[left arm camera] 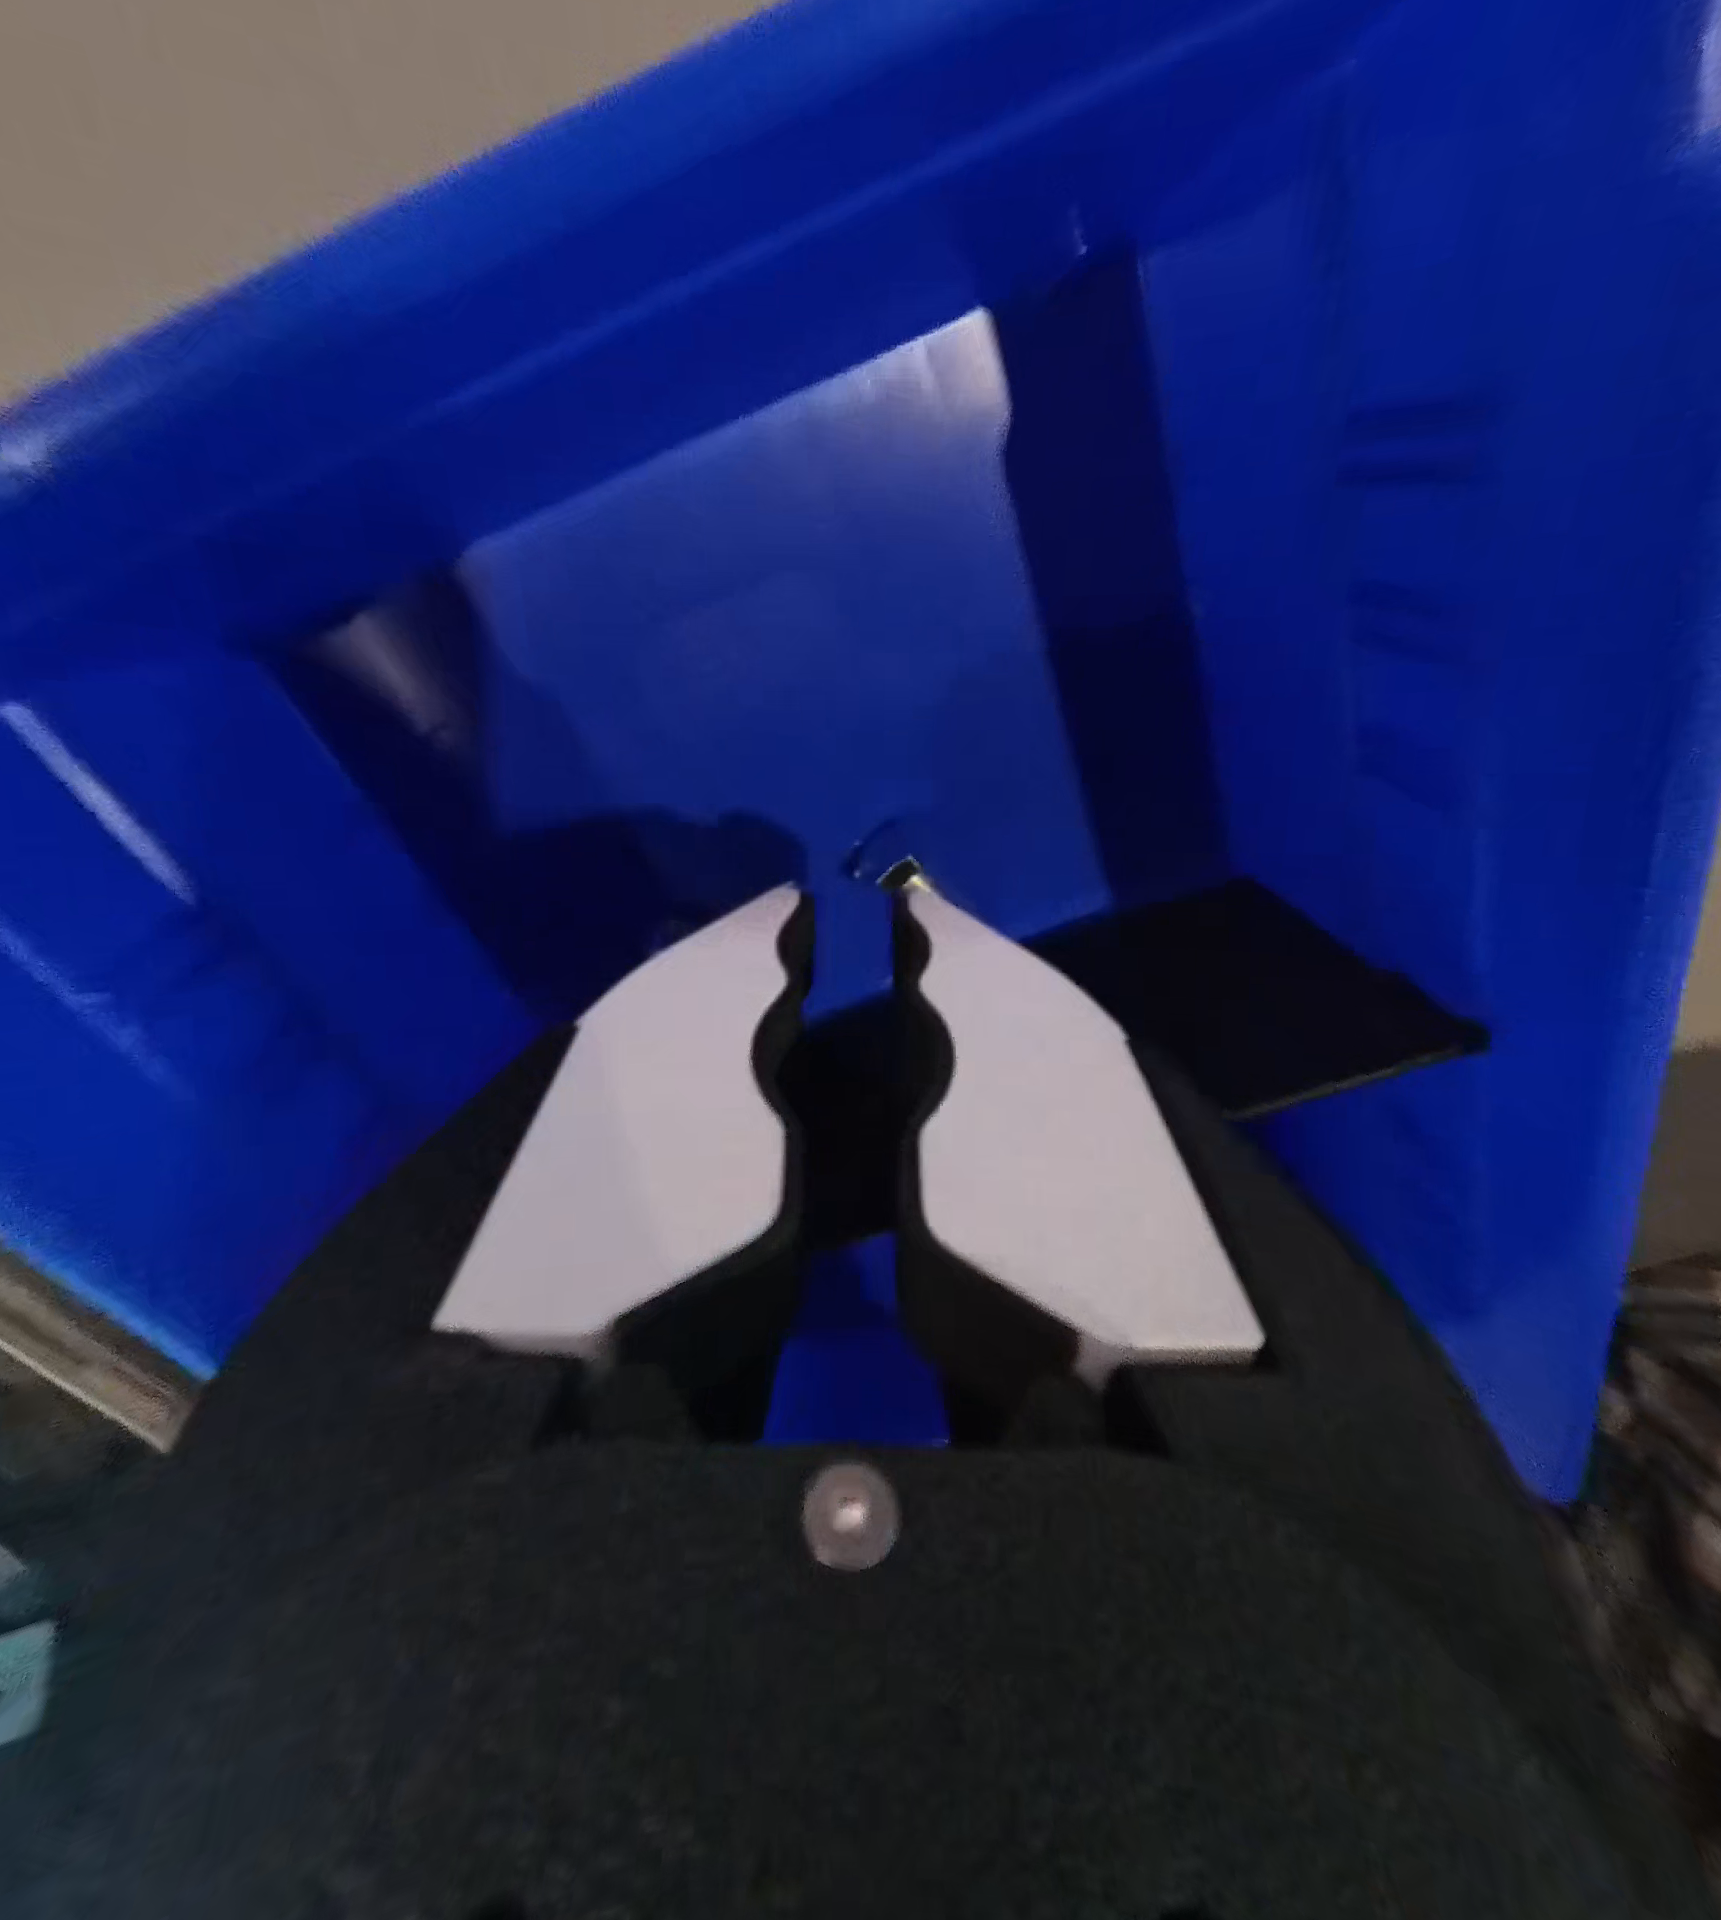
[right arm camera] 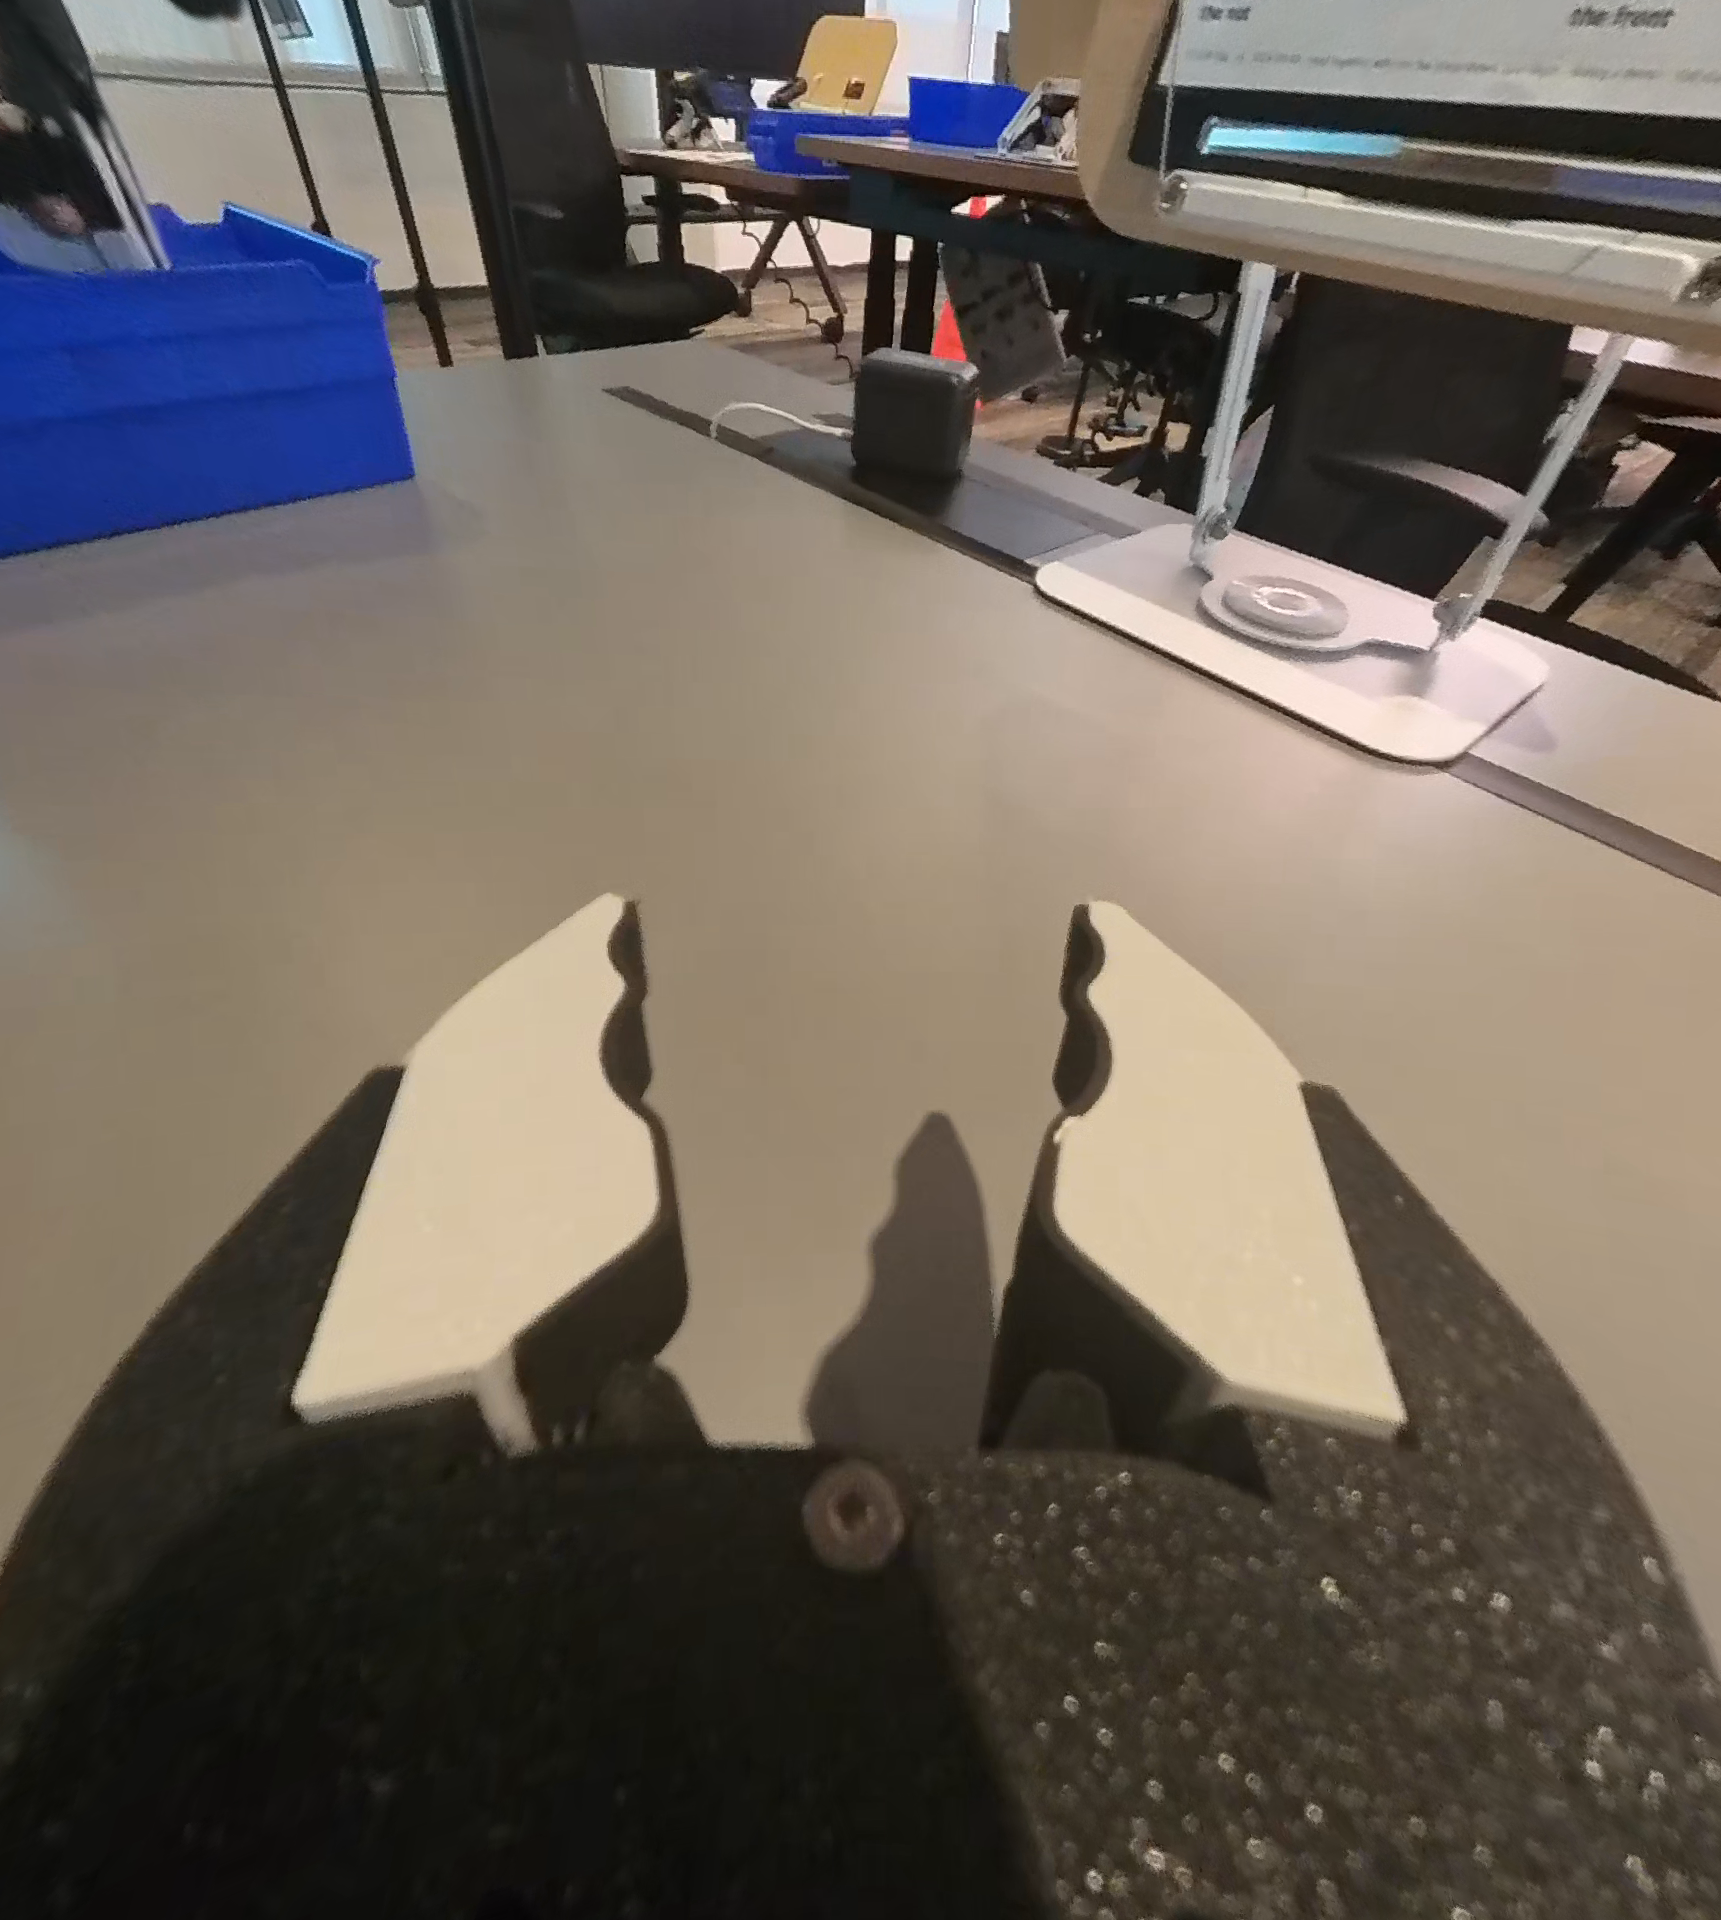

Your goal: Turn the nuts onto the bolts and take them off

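- Small metal piece (left arm camera: 903,871): a glinting, angular bit, probably a nut or a bolt end, at the tip of the left claw (left arm camera: 854,906); blur hides its exact kind.
- Left claw: white fingers with scalloped black inner pads, drawn nearly together with a narrow gap; whether they pinch the metal piece cannot be told.
- Blue bin (left arm camera: 627,520): smooth moulded plastic with ribbed walls and a flat dark insert (left arm camera: 1251,997); the left claw reaches into it.
- Step, as judged: fetching hardware from the bin, no threading begun. The next move calls for a firm pinch and a lift clear of the walls.
- Right claw (right arm camera: 854,920): spread wide, empty, hovering low over the matt grey bench (right arm camera: 835,675).
- Surround: a white stand base (right arm camera: 1292,634) and a dark cube-shaped charger (right arm camera: 913,410) on the bench.
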{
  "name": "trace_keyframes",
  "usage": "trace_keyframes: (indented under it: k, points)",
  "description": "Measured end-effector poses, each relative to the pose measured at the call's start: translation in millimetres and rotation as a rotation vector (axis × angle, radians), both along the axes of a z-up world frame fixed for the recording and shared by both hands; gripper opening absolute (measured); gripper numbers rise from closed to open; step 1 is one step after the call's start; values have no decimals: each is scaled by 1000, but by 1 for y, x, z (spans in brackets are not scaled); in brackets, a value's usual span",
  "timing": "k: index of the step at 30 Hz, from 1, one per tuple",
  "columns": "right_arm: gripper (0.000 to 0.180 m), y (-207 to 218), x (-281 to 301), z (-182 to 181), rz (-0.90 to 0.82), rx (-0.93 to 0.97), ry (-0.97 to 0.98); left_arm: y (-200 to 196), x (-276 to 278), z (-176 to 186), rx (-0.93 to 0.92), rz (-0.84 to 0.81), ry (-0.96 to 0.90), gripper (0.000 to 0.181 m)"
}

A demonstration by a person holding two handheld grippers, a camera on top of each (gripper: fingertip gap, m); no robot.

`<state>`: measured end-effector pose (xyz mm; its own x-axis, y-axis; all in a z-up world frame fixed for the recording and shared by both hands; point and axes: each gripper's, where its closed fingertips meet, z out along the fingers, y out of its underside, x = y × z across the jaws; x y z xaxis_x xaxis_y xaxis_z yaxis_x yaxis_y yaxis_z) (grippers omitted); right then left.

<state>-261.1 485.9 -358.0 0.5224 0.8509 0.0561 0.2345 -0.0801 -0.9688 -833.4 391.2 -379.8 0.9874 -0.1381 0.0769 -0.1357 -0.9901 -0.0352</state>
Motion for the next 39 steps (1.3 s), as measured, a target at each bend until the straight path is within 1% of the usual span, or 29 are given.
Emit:
trace_keyframes:
  k: [1,4,7,9,17,26,28,30,35,39]
  points:
    - [76,-1,0,1,4,4,-2,-2,1,-4,-18,25,-15,17]
    - [77,-5,-1,4,13,18,2,-8,3,-16,-67,61,-25,21]
    - [78,-7,-1,6,20,19,13,-4,3,-18,-73,82,-29,24]
    - [78,-7,0,7,20,19,17,-7,4,-20,-110,85,-26,27]
    - [78,-9,2,11,21,31,29,-9,13,-27,-253,73,-29,28]
    - [79,-10,3,11,25,30,30,-17,12,-41,-356,94,2,30]
    - [79,-10,3,12,24,35,30,-18,12,-43,-374,94,2,27]
    - [79,-10,4,13,22,39,33,-16,13,-46,-369,84,1,18]
    - [78,-10,6,15,20,43,45,-16,8,-45,-374,22,25,18]
    - [77,-12,7,18,27,50,52,-16,1,-32,-347,-2,51,16]
